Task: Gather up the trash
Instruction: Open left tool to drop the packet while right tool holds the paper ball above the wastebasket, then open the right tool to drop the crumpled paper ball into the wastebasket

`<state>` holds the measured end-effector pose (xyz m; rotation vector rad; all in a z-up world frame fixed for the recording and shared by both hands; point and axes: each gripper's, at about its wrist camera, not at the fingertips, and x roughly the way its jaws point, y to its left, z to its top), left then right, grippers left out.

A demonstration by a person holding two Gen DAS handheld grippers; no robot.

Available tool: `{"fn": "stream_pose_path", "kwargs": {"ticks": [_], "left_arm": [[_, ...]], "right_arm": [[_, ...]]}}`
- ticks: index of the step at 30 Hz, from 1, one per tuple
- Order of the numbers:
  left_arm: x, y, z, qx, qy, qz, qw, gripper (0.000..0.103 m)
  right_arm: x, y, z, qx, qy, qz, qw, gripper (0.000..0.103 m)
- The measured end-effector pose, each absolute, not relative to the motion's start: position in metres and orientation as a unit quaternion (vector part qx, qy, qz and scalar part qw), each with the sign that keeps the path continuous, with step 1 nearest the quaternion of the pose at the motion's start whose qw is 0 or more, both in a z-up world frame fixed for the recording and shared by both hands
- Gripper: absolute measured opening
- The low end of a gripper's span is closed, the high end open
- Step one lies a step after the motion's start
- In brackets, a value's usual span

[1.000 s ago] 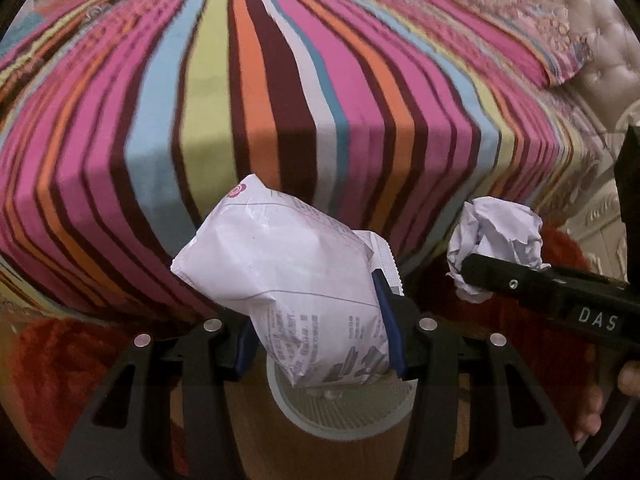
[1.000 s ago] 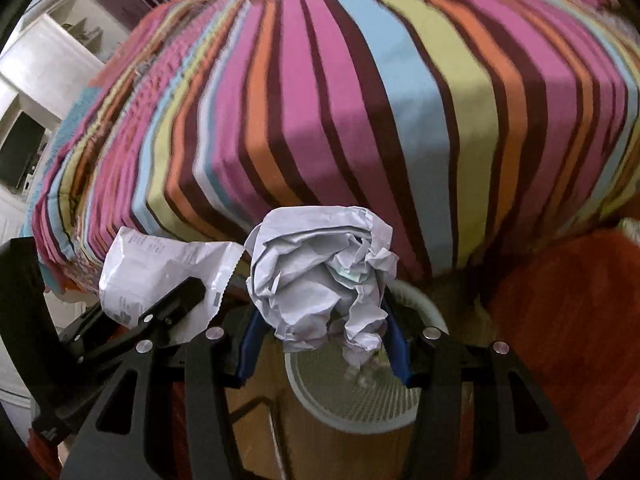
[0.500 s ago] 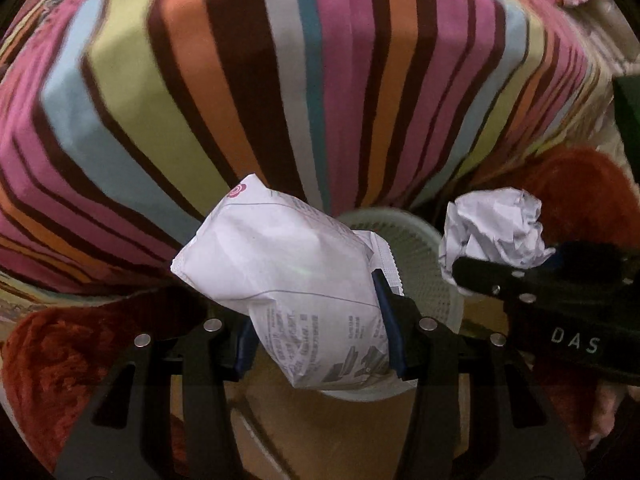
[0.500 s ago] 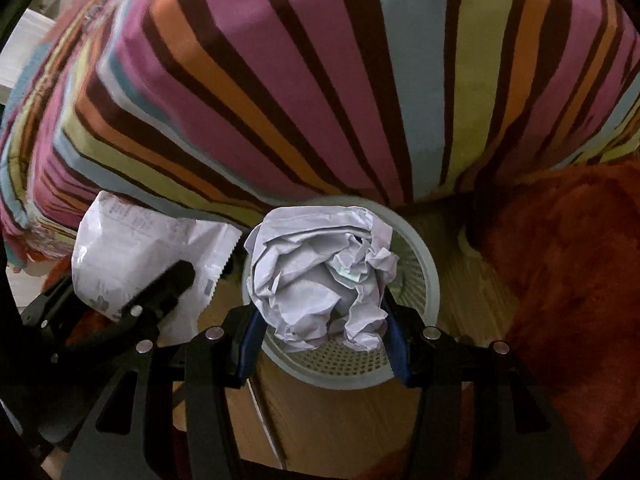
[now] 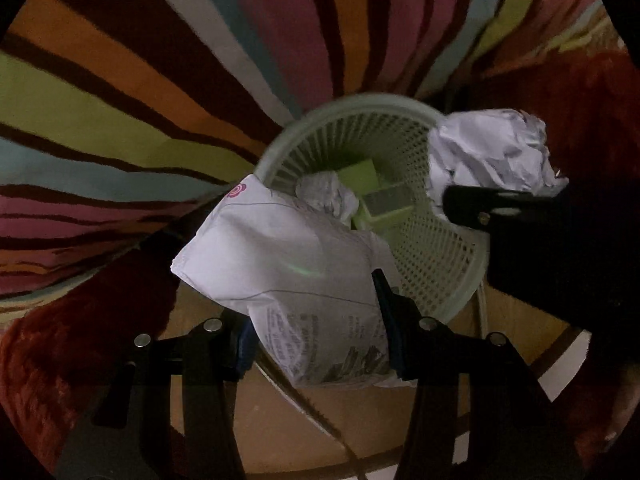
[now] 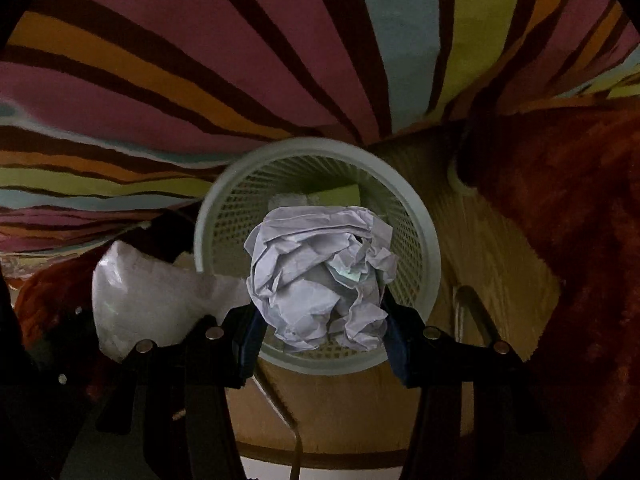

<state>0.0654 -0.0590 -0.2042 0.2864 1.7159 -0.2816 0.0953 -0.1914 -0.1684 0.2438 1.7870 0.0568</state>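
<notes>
Crumpled white paper ball [image 6: 320, 276] sat clamped between the right gripper's [image 6: 322, 330] jaws, directly above the pale green round mesh plastic wastebasket [image 6: 430, 248]. White printed paper packet [image 5: 296, 288] was pinched in the left gripper's [image 5: 316, 344] jaws, hanging over the basket's near rim. Beyond both jaws, inside the basket, lay a smaller white paper wad [image 5: 328, 194] and a lime-green box [image 5: 360, 176]. Further ahead hung the striped multicoloured bedspread [image 6: 200, 60].
</notes>
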Motion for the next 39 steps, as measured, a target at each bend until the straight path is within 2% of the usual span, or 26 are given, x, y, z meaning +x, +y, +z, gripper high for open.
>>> {"fn": "stream_pose_path", "kwargs": {"ticks": [14, 16, 18, 22, 27, 32, 39], "left_arm": [[0.063, -0.054, -0.235, 0.087, 0.785, -0.125, 0.6, 0.052], [0.063, -0.051, -0.241, 0.075, 0.793, -0.125, 0.591, 0.055], [0.063, -0.048, -0.246, 0.064, 0.799, -0.122, 0.585, 0.07], [0.064, -0.04, -0.253, 0.029, 0.808, -0.119, 0.576, 0.08], [0.062, -0.035, -0.259, 0.015, 0.816, -0.108, 0.567, 0.083], [0.063, -0.033, -0.256, 0.007, 0.81, -0.101, 0.577, 0.083], [0.063, -0.026, -0.238, 0.002, 0.8, -0.094, 0.592, 0.085]], "right_arm": [[0.089, -0.192, -0.21, 0.097, 0.812, 0.016, 0.575, 0.05], [0.092, -0.19, -0.216, 0.099, 0.816, 0.014, 0.57, 0.05], [0.092, -0.193, -0.22, 0.101, 0.818, 0.013, 0.566, 0.05], [0.091, -0.192, -0.225, 0.107, 0.82, 0.01, 0.562, 0.052], [0.093, -0.199, -0.223, 0.12, 0.812, -0.014, 0.571, 0.078], [0.092, -0.204, -0.22, 0.14, 0.805, -0.027, 0.575, 0.086], [0.093, -0.205, -0.213, 0.144, 0.799, -0.013, 0.584, 0.086]]}}
